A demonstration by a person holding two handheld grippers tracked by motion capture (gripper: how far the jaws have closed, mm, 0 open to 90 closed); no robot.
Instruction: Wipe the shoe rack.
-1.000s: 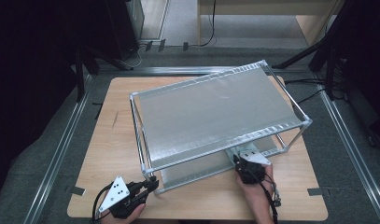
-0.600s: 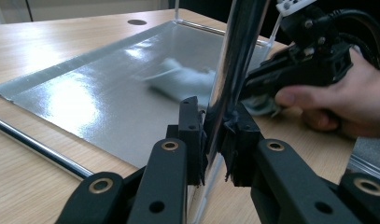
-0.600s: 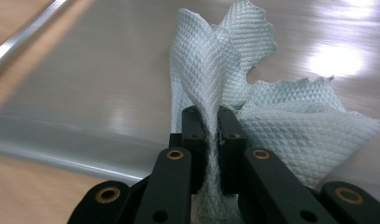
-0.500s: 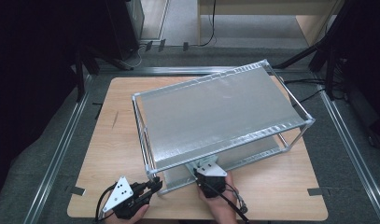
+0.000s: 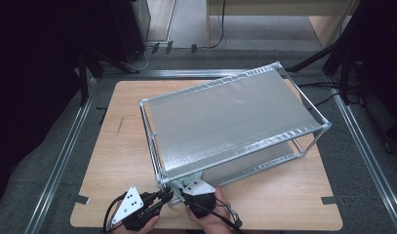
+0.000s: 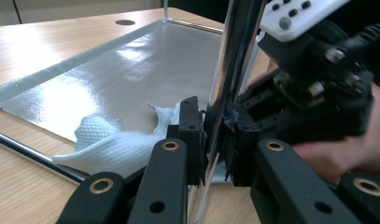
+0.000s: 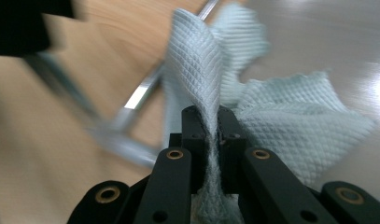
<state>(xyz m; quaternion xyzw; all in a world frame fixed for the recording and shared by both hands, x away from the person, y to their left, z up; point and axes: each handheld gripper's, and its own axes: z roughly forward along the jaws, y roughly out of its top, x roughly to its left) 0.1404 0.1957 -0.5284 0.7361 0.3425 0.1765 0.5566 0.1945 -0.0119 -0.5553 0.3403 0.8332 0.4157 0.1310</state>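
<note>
At the worktop's (image 5: pixel 113 146) six o'clock edge, the left gripper (image 5: pixel 163 197) had its fingers (image 6: pixel 190 135) clamped shut on the chrome corner post (image 6: pixel 232 70) of the metal rack (image 5: pixel 225 117). Just beside it at its three o'clock, the right gripper (image 5: pixel 186 191) pinched a pale blue cloth (image 7: pixel 253 116) tightly between its closed fingers (image 7: pixel 193 135). The cloth lay crumpled on the rack's lower shelf (image 6: pixel 131 70), at the near corner by the post.

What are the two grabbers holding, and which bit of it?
The left gripper is clamped on the metal shelf's upright corner post, low down. The right gripper pinches a fold of the pale cloth, which lies on the bottom shelf.
</note>
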